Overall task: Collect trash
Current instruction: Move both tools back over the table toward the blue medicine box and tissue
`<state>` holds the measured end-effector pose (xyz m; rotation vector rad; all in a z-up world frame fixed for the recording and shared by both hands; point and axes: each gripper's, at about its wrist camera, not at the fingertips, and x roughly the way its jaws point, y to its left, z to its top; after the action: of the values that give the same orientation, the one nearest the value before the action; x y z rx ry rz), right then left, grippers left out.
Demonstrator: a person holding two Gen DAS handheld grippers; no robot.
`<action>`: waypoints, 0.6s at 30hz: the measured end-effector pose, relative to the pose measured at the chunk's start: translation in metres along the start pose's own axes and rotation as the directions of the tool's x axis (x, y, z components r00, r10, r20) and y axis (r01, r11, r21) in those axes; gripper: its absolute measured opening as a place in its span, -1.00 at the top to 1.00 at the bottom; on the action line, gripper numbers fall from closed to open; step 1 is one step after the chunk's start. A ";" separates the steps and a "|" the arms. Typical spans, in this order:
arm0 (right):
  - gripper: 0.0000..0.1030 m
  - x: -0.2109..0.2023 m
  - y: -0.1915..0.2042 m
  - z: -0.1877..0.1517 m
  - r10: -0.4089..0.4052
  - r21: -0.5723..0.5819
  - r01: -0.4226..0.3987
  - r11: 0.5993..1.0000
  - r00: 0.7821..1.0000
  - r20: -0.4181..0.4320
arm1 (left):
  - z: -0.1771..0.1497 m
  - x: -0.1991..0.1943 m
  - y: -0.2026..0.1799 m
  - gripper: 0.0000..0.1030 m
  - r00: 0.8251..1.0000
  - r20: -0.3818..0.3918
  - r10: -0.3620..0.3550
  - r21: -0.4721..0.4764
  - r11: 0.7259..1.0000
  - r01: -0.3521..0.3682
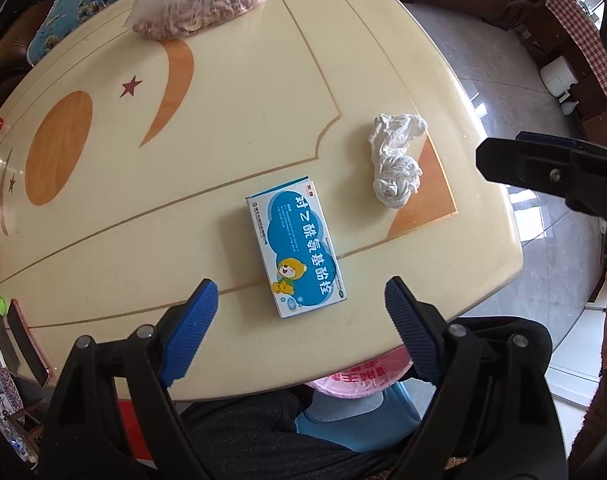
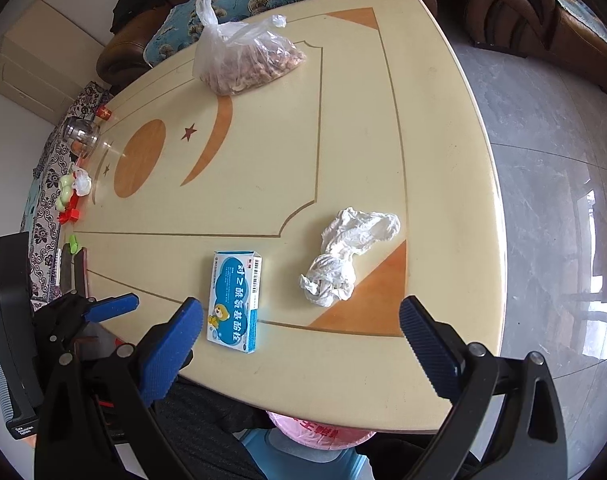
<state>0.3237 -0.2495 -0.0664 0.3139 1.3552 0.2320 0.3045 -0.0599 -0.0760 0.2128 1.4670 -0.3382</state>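
Trash here looks to be two things on the cream table (image 2: 443, 160): a small blue box (image 1: 297, 246) and a crumpled white tissue (image 1: 395, 160), both near the front edge, close together but not touching.

Going from the left, the far side of the table holds a phone (image 2: 79, 272) lying at the rim, some small red and green bits, and a glass jar (image 2: 79, 136). None of these is plainly rubbish, and a careless sweep could catch them or tip the phone off the edge.

Next comes the left gripper (image 1: 299, 296), its jaws wide apart and empty, hovering just short of the box, which lies flat and slightly askew to the blue pads (image 1: 191, 328). Closing across the long side could push the box away instead of pinching it, and a light carton may crush or spin if caught by a corner.

The right gripper (image 2: 303, 320) also stands open with nothing in it, aimed between box and tissue. The tissue sits close to the table's right edge; a nudge from one finger could roll it onto the floor, and a soft wad may slip out of a loose pinch.

Farther back, a clear bag of nuts (image 2: 243, 64) looks like food, so grabbing it would be a mistake.

Under the front edge a pink-lined bin (image 2: 323, 432) is partly hidden; a drop made from over the table could miss it.
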 end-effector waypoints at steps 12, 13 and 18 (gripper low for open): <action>-0.87 0.075 -0.013 0.013 -0.030 0.021 0.032 0.999 0.993 -0.113 | 0.016 0.057 0.000 -0.62 0.997 -0.078 0.005 0.000 1.000 -0.005; -0.87 0.082 -0.013 0.014 -0.036 0.017 0.038 0.999 0.992 -0.121 | 0.017 0.062 0.000 -0.62 0.996 -0.085 0.006 -0.001 1.000 -0.007; -0.87 0.107 -0.014 0.019 -0.063 0.002 0.064 0.998 0.987 -0.149 | 0.021 0.084 0.001 -0.62 0.993 -0.118 0.007 -0.007 1.000 -0.008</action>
<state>0.3638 -0.2278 -0.1665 0.2622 1.5119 0.2005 0.3303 -0.0743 -0.1571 0.2349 1.5839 -0.3185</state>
